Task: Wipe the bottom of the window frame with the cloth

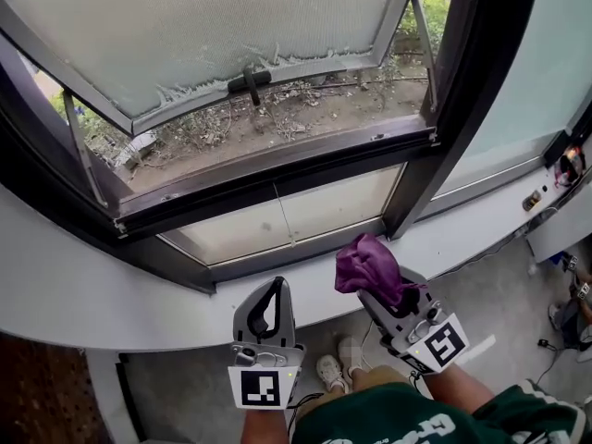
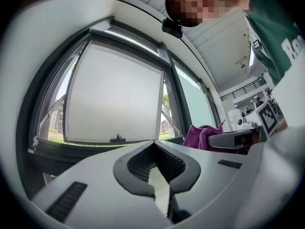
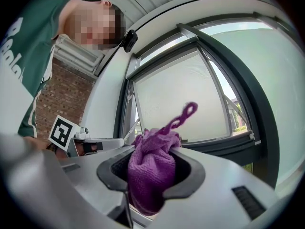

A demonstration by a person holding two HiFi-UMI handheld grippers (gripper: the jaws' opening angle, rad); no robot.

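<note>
One crumpled purple microfibre cloth [image 1: 368,265] is gripped tightly by the right grey gripper [image 1: 387,296], below and apart from the dark metal window frame [image 1: 277,169], while the left grey gripper [image 1: 274,292] is closed fully on nothing.

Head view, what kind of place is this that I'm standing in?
Probably indoors at a building's window: a dark window frame with a frosted pane swung outward, a white sill below, and dry plants on the ground outside.
</note>
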